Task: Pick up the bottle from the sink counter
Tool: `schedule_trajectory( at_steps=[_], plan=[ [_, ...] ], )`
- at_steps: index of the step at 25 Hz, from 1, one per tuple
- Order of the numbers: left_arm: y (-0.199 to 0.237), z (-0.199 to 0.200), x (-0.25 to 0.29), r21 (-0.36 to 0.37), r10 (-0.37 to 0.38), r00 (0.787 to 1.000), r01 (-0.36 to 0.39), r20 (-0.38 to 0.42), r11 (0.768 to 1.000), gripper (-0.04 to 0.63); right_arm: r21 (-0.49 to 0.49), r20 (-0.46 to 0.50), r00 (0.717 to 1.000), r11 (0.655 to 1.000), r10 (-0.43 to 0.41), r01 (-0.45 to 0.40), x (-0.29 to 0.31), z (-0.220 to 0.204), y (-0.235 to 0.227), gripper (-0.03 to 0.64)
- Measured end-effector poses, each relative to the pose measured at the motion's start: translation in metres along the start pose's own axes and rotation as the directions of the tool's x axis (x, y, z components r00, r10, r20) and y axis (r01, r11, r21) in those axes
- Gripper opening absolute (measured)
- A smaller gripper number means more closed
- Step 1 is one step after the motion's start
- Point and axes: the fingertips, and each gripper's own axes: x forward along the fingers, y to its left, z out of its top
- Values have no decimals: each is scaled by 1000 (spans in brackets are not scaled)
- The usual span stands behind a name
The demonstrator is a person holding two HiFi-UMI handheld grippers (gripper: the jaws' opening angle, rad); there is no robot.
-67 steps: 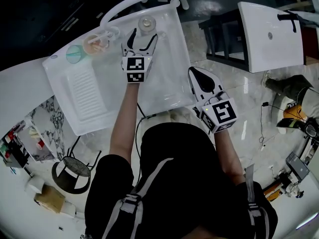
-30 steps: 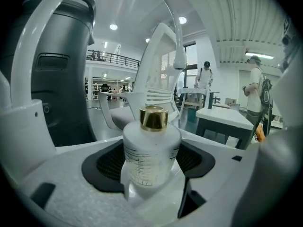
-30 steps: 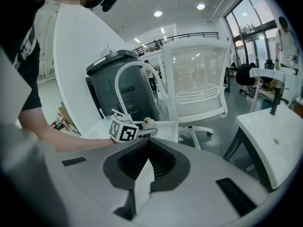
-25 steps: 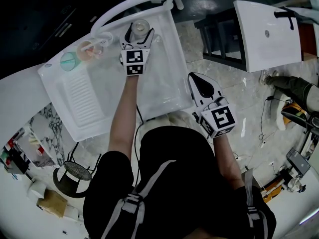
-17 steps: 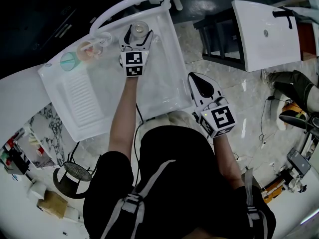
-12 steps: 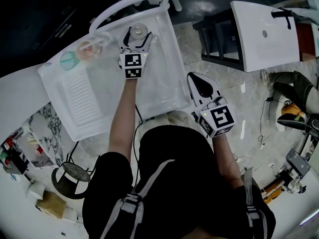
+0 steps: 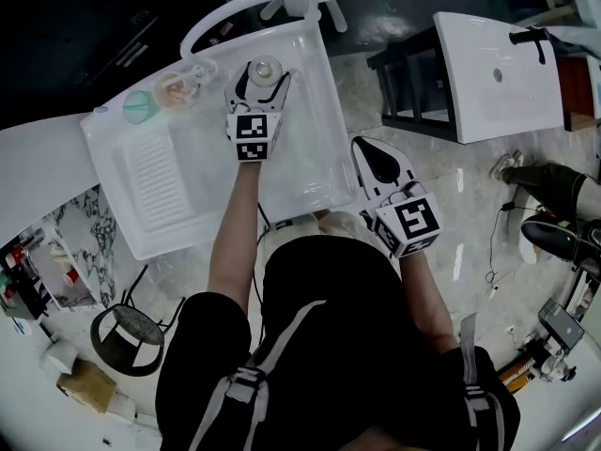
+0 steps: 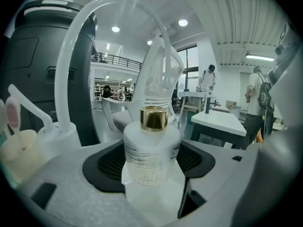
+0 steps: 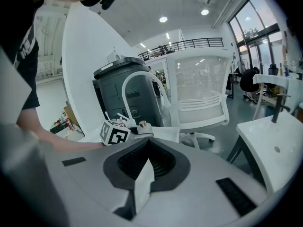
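Observation:
A small frosted white bottle (image 7: pixel 266 67) with a gold cap stands at the far rim of the white sink (image 7: pixel 319 111). My left gripper (image 7: pixel 263 76) reaches over the basin, and its dark pads press the bottle's two sides. In the left gripper view the bottle (image 8: pixel 151 150) fills the space between the jaws of the left gripper (image 8: pixel 151 171). My right gripper (image 7: pixel 373 156) hangs shut and empty beside the sink's right front corner. From the right gripper (image 9: pixel 147 167) view, the bottle (image 9: pixel 142 125) and the left gripper's marker cube (image 9: pixel 115 133) are small and far off.
A white arched faucet tube (image 7: pixel 235 7) curves over the sink's back rim. A teal-lidded cup (image 7: pixel 138 104) and a pale orange cup (image 7: pixel 175 88) stand left of the bottle. A ribbed drainboard (image 7: pixel 155 172) lies to the left. A black stand (image 7: pixel 413 73) and a second white basin (image 7: pixel 498 64) are on the right.
My left gripper has moved forward around the bottle and its jaws have narrowed onto it. The right gripper has stayed in place.

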Motion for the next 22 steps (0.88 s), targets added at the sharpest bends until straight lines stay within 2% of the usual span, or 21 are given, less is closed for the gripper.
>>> schedule_trajectory(
  at_steps=[12, 22],
  plan=[
    [-23, 35, -55, -11, 24, 998, -24, 51, 1000, 321, -34, 54, 997, 998, 57, -55, -22, 7, 13, 5],
    [-46, 46, -105, -23, 26, 998, -25, 65, 999, 321, -50, 74, 991, 993, 112, -109, -38, 5, 24, 5]
  ],
)
